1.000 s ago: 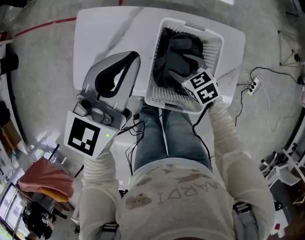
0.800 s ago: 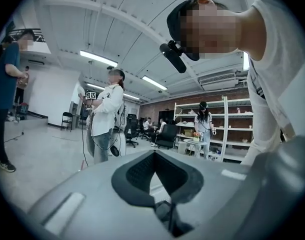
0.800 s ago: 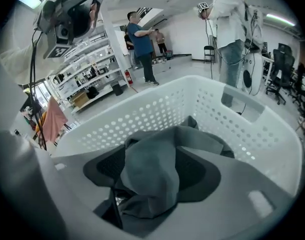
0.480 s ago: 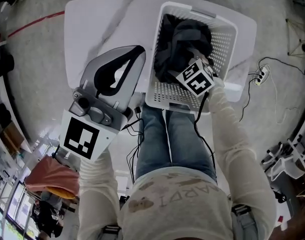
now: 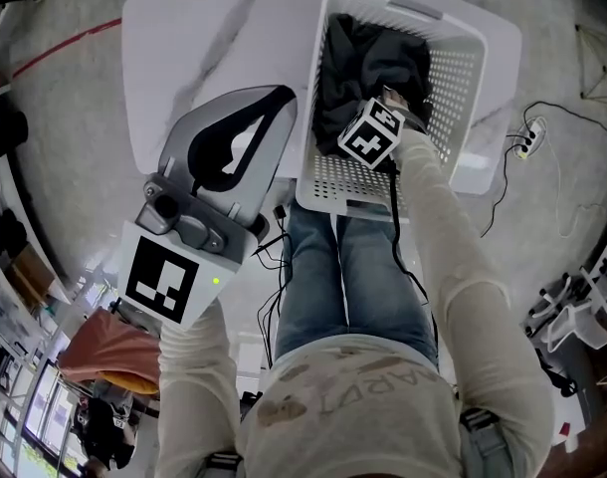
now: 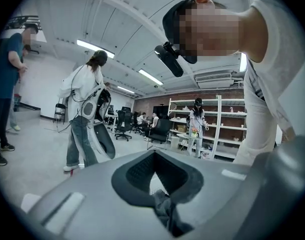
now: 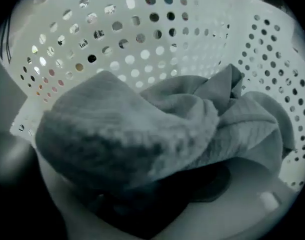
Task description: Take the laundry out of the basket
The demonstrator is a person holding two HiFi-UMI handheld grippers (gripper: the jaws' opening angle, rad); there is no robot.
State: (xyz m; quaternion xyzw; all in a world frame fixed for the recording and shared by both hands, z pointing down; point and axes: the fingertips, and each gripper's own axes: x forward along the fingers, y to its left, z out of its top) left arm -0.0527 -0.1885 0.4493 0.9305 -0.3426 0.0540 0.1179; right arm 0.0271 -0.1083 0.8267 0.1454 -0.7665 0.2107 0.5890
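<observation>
A white perforated laundry basket [image 5: 483,28] stands on the right half of a white table [image 5: 204,38]. Dark and grey laundry [image 5: 368,63] fills it. My right gripper [image 5: 396,105] reaches down into the basket, its marker cube just above the clothes. In the right gripper view, a grey knit cloth [image 7: 142,129] lies bunched across the jaws and hides them, with the basket wall [image 7: 142,34] all around. My left gripper [image 5: 246,137] hovers over the table's left side, tilted up towards the person. Its jaw tips meet in the left gripper view [image 6: 153,176].
The basket overhangs the table's near edge above the person's knees. Cables [image 5: 274,237] hang by the legs. A power strip [image 5: 525,137] lies on the floor to the right. A red floor line [image 5: 65,48] runs at the left. Other people stand in the room behind.
My right gripper has moved forward and down, from the basket's near rim into the laundry. The left gripper has stayed in place.
</observation>
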